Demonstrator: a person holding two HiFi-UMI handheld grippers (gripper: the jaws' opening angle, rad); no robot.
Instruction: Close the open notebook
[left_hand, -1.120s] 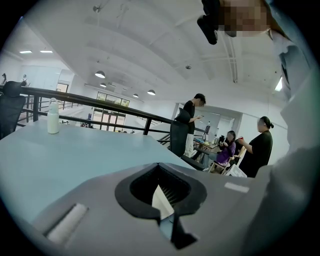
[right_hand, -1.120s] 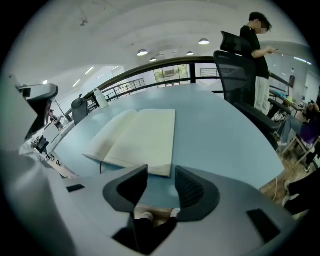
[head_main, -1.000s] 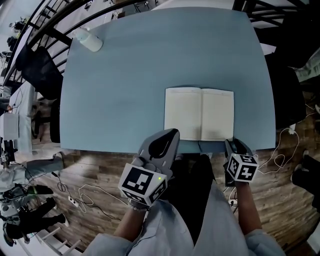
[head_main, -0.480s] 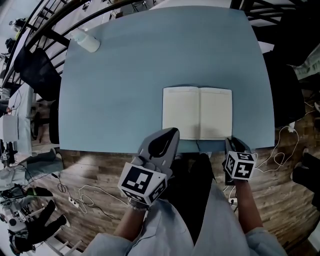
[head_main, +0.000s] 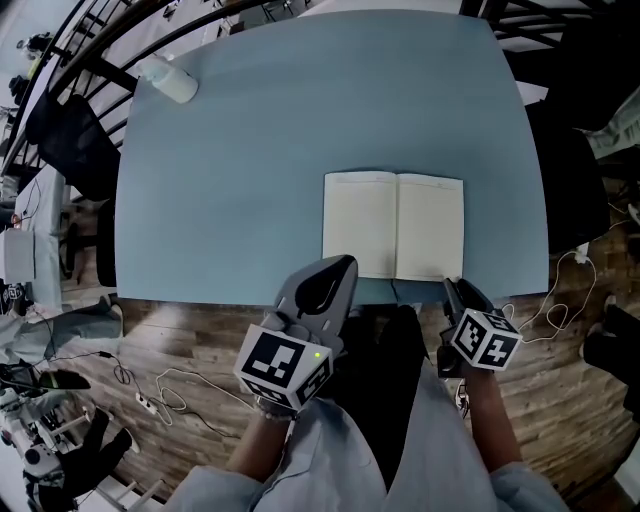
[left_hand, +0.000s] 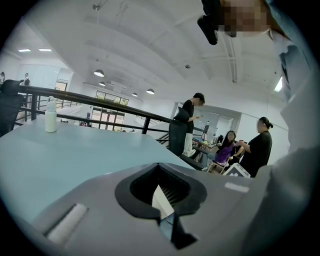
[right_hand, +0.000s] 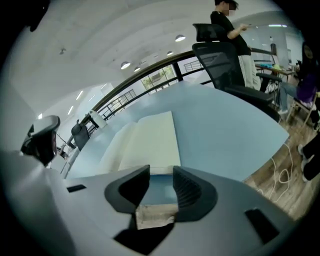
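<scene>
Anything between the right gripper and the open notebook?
Nothing visible. The right gripper sits at the blue table's near edge, just short of the open notebook's right page. Its jaws have just been opening, with only bare table between them. The white bottle stands far off.

A pale blue table (head_main: 250, 140) with rounded corners stands on a wood floor (head_main: 190, 335). A white bottle (head_main: 172, 80) stands upright near its far left corner. A black railing (head_main: 130, 35) curves behind it, and a black chair (head_main: 75, 140) sits beside the left edge. White cable (right_hand: 273, 167) trails on the floor. People (left_hand: 186, 125) stand and sit well beyond the table
</scene>
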